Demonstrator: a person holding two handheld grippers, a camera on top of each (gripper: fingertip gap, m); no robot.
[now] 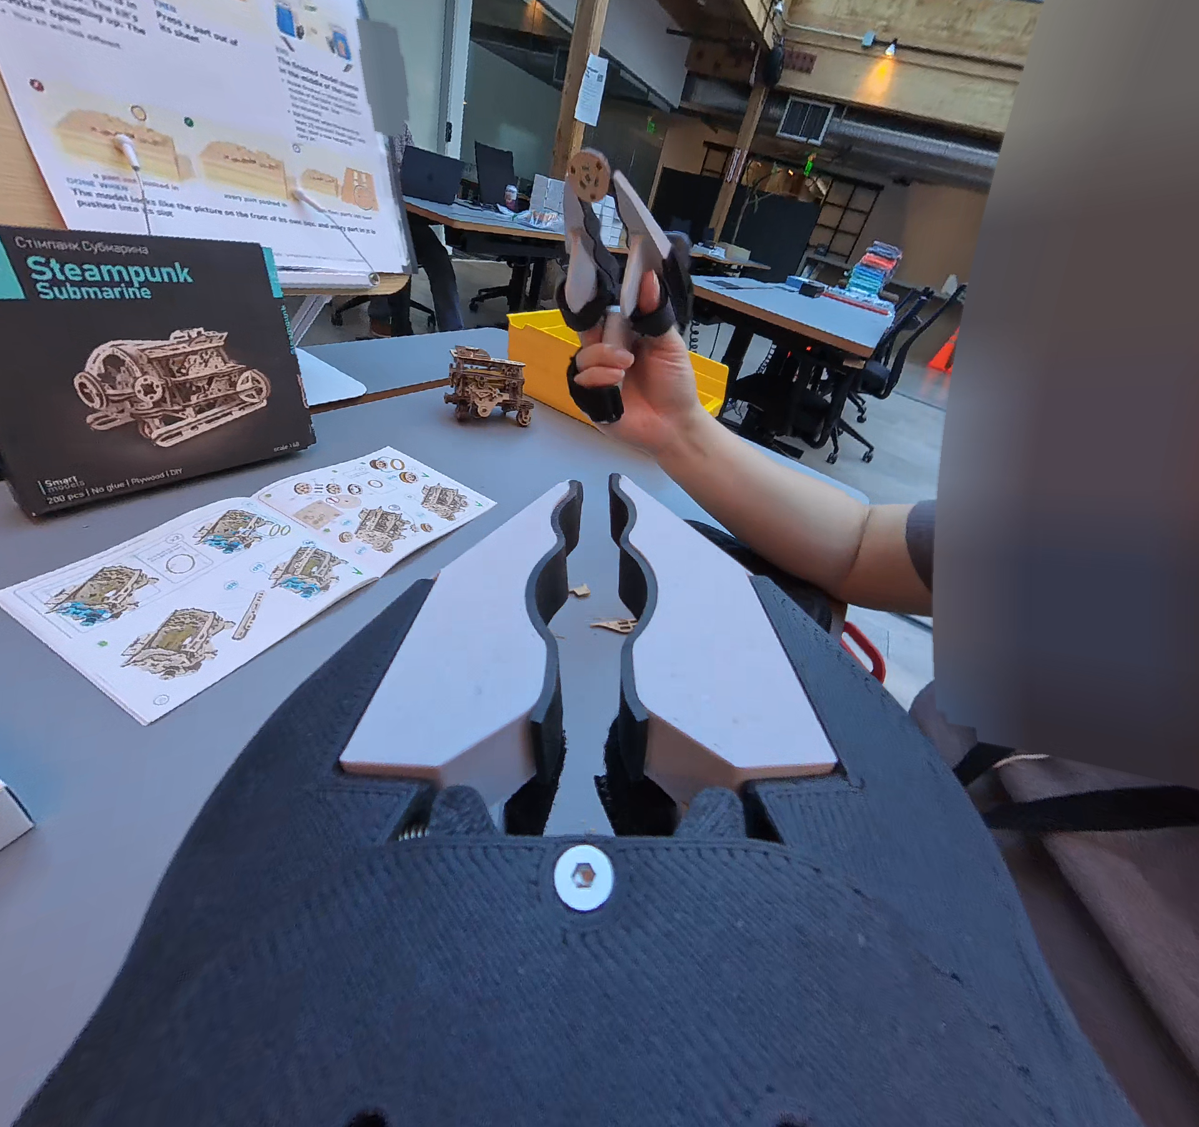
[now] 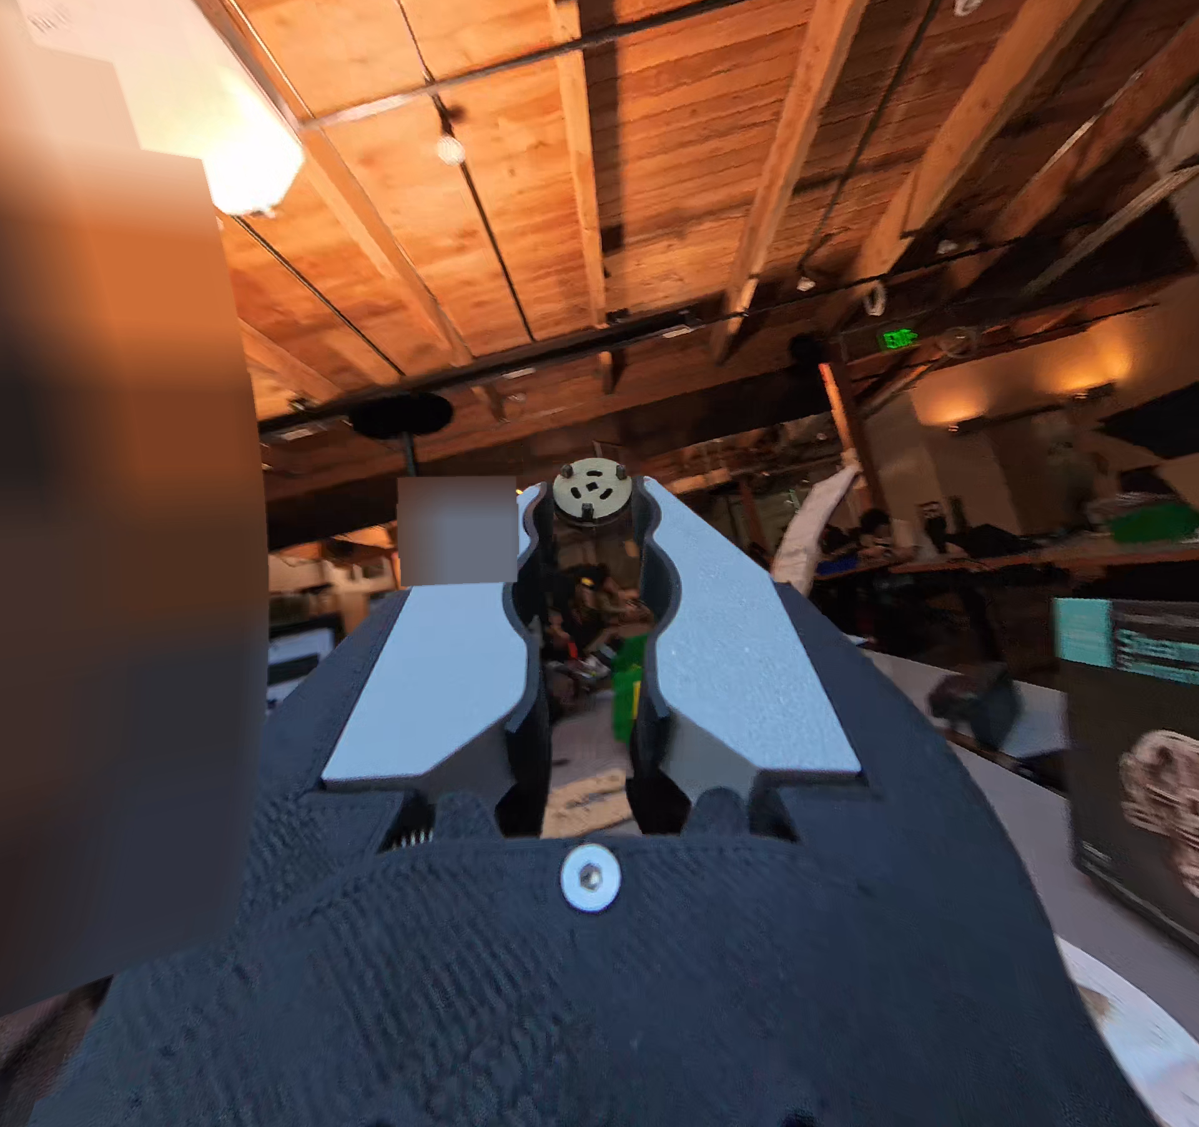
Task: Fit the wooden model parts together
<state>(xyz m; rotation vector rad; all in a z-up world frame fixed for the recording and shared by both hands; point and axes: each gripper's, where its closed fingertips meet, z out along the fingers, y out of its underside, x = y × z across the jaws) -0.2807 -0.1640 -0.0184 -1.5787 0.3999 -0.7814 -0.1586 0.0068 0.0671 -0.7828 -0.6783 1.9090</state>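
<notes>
Up in the air past the far edge of the grey table (image 1: 402, 447), right gripper (image 1: 593, 191) raised and tipped toward the wooden ceiling (image 2: 493, 142), fingertips pinched onto a small round wooden disc (image 1: 588, 177) with little cut-out slots and a few dark pegs round its edge. Same disc (image 2: 591, 490) right at the tips in the right wrist view, wedged between the two pale fingers (image 2: 720, 629), nothing else in there. Bare hand (image 1: 639, 376) wrapped round the handle, forearm reaching in from the right. Down low over the table, left gripper (image 1: 595, 489) holding nothing, only a narrow gap between the fingertips, wavy black pads (image 1: 558, 551) facing each other. Couple of small wooden scraps (image 1: 613, 624) lying on the table, seen through that gap. Further back near the middle, half-built wooden model (image 1: 488, 384) sitting upright, just in front of a yellow bin (image 1: 551, 343). Off to the left, open instruction booklet (image 1: 246, 570) flat on the table, and behind it the dark kit box (image 1: 146, 363) standing up with a picture of the finished model on its front. Behind that, a big white instruction sheet (image 1: 194, 90) propped on a board. Desks and office chairs well off in the background, kinda blurry.
</notes>
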